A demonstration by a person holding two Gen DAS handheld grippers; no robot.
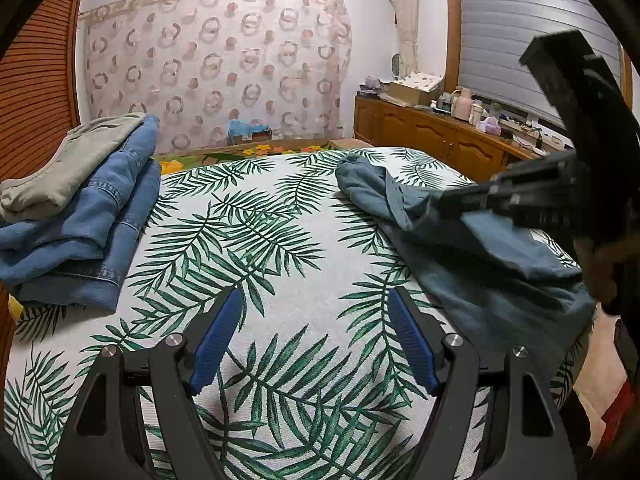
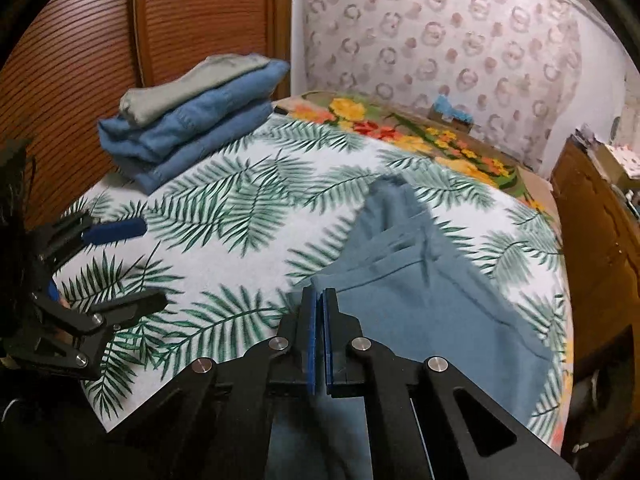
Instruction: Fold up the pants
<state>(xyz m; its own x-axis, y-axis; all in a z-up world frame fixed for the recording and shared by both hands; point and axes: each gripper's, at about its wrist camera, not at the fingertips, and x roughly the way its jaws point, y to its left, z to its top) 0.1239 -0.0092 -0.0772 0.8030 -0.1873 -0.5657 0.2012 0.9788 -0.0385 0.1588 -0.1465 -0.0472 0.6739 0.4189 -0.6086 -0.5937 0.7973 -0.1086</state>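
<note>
Gripping the pants edge on the bed, the right claw is clamped on cloth, the left claw apart and empty; lifting should stay slow, keeping the edge taut.

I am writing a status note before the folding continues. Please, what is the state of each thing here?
Left gripper: open, empty, above the bedsheet.
Right gripper: shut on the blue pants.
Blue pants: unfolded, rumpled on the bed.
Folded stack: folded jeans with a grey garment on top.
Cabinet doors: closed.
</note>
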